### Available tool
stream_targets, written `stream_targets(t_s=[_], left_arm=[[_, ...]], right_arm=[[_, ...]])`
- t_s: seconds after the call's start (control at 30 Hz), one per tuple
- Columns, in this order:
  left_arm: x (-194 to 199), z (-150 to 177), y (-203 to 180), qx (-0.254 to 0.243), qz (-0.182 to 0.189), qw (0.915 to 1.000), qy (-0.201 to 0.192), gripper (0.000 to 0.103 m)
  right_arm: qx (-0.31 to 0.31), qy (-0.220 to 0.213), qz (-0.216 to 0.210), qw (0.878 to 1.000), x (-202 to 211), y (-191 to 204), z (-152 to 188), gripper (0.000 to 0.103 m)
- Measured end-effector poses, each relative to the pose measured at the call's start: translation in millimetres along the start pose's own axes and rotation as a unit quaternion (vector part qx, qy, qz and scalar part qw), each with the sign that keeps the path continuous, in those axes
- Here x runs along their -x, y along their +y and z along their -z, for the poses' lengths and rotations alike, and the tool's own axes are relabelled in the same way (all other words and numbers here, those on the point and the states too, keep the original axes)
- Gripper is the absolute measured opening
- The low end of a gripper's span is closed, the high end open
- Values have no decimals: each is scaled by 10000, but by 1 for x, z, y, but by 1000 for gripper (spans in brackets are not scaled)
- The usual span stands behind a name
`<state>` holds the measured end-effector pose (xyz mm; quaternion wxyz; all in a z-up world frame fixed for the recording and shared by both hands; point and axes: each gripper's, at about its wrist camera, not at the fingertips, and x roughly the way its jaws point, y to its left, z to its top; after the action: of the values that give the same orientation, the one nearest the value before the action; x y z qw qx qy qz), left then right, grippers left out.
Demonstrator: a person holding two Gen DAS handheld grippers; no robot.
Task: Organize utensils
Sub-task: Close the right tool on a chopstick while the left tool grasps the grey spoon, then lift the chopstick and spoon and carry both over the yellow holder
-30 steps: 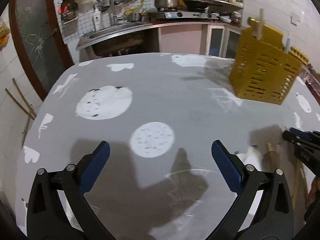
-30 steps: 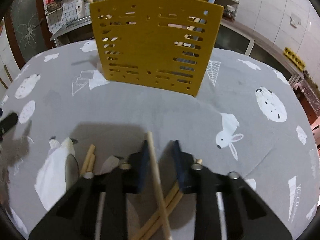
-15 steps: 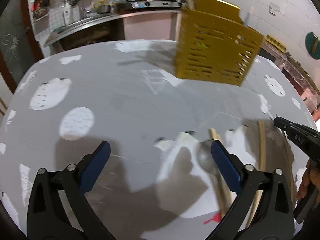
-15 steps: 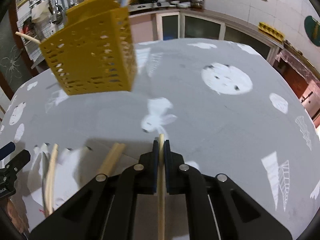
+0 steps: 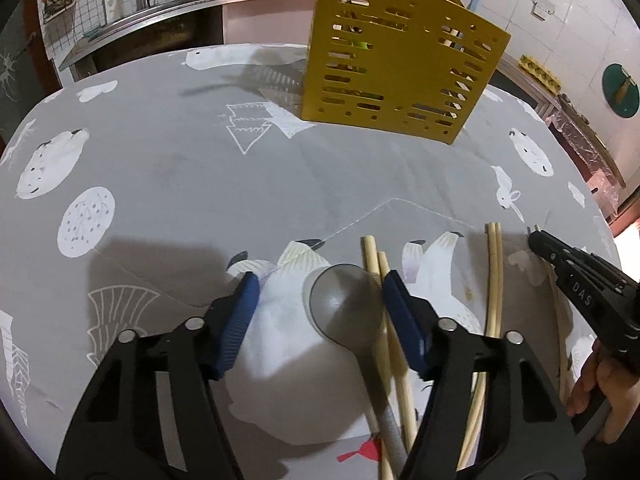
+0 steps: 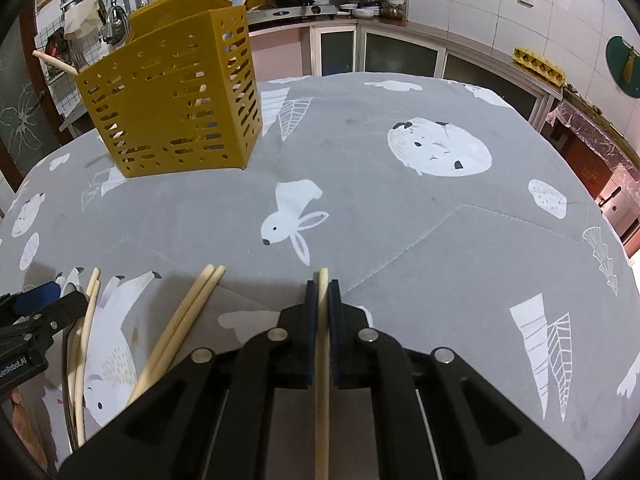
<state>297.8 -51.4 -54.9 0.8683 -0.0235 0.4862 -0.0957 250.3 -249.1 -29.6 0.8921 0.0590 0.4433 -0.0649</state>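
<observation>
Pinching one pale chopstick between its blue pads, the right claw is pressed together at the lower centre of its own view; the stick's tip comes out just past the pads. To the left of it a pair of chopsticks lies slanted on the grey tabletop. The yellow utensil holder stands upright at the upper left, well apart, with some sticks already inside.

In the left wrist view, the left claw is spread, and its jaws have just been closing. The bowl of a grey spoon lies between the pads, but they do not press on it. Two wooden chopsticks lie just beside the spoon, touching its right edge and passing under the right pad. Further right lies another pale pair, and the other claw enters at the right edge.
</observation>
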Motion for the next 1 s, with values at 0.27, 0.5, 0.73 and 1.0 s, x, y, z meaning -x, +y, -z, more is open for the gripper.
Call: stream_targets(t_s=[0.27, 0.5, 0.73, 1.0], left_arm=[[-1, -2, -7, -29, 0, 10000, 26, 41], [-1, -4, -8, -114, 94, 9999, 17, 34], [11, -6, -4, -209, 55, 9996, -183, 34], [52, -14, 4, -411, -146, 9955, -836, 34]], right_arm=[[10, -44, -21, 10000, 2, 1, 0, 6], [19, -140, -42, 9999, 11, -1, -1, 6], [-45, -222, -78, 9997, 16, -5, -3, 6], [-98, -503, -154, 9986, 33, -4, -10, 6]])
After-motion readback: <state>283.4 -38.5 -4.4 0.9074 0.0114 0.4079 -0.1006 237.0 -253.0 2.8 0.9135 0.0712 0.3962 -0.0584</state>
